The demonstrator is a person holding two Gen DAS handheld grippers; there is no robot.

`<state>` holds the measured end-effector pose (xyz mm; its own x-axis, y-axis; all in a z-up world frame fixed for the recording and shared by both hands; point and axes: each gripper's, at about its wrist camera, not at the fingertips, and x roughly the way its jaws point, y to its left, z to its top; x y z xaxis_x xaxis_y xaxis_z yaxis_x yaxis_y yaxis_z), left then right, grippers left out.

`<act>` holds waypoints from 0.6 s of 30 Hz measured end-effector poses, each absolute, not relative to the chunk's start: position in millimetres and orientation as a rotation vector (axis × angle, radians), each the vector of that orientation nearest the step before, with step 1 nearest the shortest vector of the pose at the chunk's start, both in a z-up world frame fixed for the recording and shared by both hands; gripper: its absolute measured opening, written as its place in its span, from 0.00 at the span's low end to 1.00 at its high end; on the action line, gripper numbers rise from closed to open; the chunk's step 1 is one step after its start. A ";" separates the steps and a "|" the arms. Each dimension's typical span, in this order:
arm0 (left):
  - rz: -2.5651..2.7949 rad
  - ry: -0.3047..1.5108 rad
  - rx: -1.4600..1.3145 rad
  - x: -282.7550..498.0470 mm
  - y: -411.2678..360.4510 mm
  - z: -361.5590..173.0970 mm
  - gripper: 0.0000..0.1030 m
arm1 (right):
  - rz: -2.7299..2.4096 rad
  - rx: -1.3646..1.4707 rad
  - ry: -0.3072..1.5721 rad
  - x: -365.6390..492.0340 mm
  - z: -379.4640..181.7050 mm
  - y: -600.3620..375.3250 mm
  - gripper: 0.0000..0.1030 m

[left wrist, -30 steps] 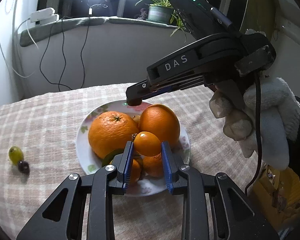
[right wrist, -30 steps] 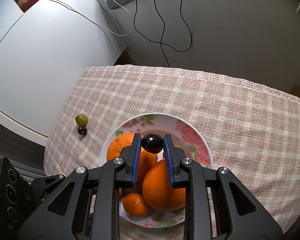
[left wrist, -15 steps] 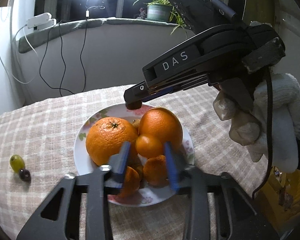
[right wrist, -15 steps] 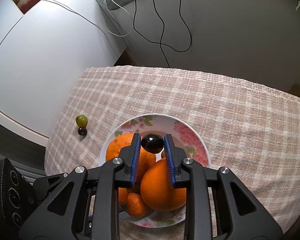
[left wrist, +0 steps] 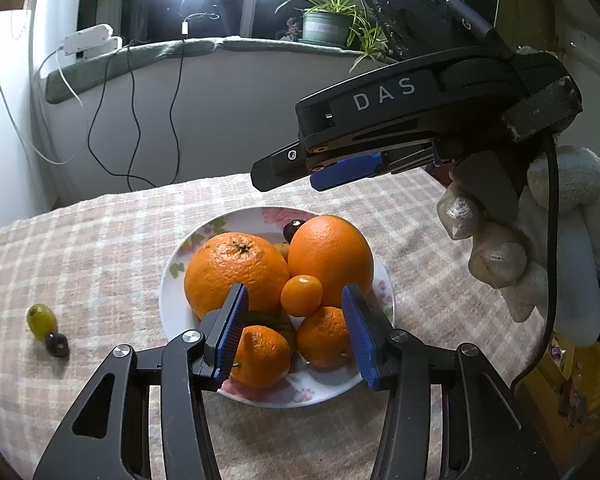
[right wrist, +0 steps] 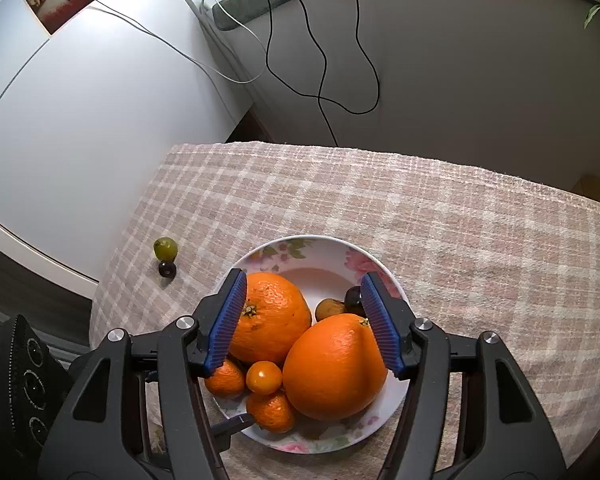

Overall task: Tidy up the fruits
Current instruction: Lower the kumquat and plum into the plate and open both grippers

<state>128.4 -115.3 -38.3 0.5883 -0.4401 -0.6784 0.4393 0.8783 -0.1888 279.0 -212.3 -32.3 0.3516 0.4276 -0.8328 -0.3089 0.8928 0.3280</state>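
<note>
1. Your left gripper (left wrist: 296, 330) tilts down over the plate (left wrist: 172, 280)'s near edge, jaws opening, gripping nothing.
2. Your right gripper (right wrist: 304, 322) angles steeply above the plate, jaws opening, empty.
3. The oranges (left wrist: 236, 272) sit on the plate; the green grape (left wrist: 41, 321) lies well left of it.

Both wrist views downward, near (shared) plate (left wrist: 172, 280).

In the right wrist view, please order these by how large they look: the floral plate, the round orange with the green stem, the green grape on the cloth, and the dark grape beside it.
1. White floral plate
2. Round orange with the green stem
3. Green grape on the checked cloth
4. Small dark grape beside it

The two grapes lie side by side, so their order is fair.
</note>
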 end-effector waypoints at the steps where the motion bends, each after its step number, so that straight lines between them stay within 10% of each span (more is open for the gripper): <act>1: -0.511 0.790 -0.004 128.0 -114.8 -38.0 0.46 | 0.478 0.119 1.114 278.6 -31.8 -212.2 0.61; 18: -0.432 0.780 -0.053 116.4 -63.0 -32.8 0.46 | 0.509 0.067 1.008 258.2 -12.9 -194.4 0.64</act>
